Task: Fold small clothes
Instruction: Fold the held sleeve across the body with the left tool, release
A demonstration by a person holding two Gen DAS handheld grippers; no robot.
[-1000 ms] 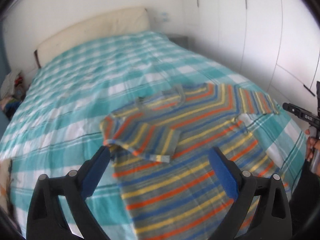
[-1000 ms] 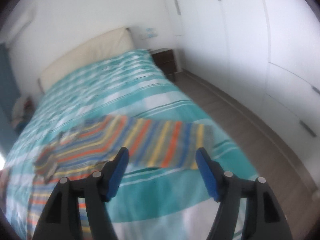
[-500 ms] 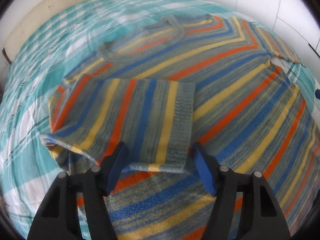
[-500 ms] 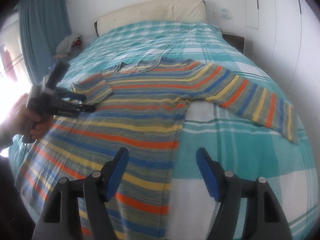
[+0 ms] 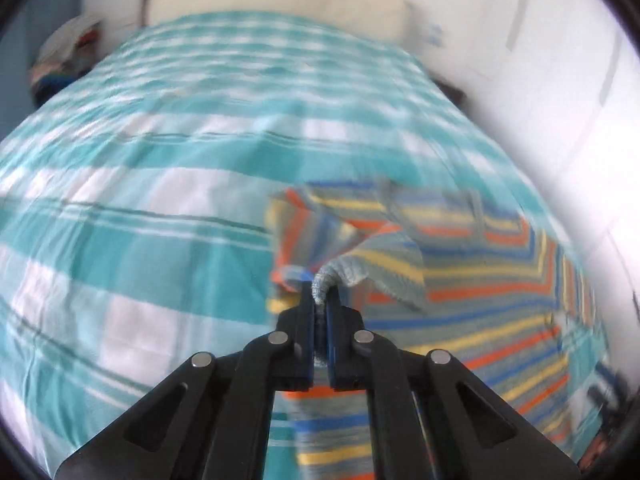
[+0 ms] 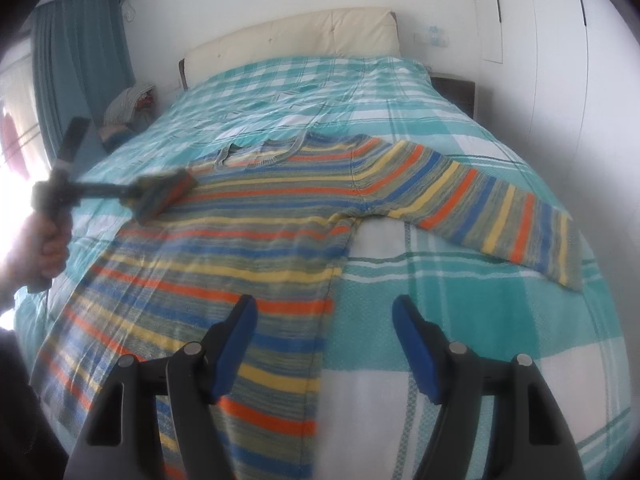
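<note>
A striped sweater (image 6: 256, 240) in orange, yellow, blue and grey lies flat on the bed, neck toward the headboard. Its right sleeve (image 6: 488, 208) stretches out to the right. Its left sleeve (image 5: 360, 256) is folded over the body. My left gripper (image 5: 319, 300) is shut on the grey cuff of that sleeve (image 5: 324, 284) and lifts it; it also shows in the right wrist view (image 6: 136, 192), held by a hand. My right gripper (image 6: 324, 320) is open, hovering over the sweater's right side edge near the hem.
The bed has a teal and white checked cover (image 6: 460, 320) and a cream headboard (image 6: 296, 36). A pile of clothes (image 6: 128, 104) lies at the bed's left. A dark nightstand (image 6: 456, 88) and white wardrobe doors (image 6: 560, 80) stand on the right.
My left gripper has shut on the folded sleeve's cuff and lifted it. My right gripper has stayed open and moved slightly closer to the sweater's side edge.
</note>
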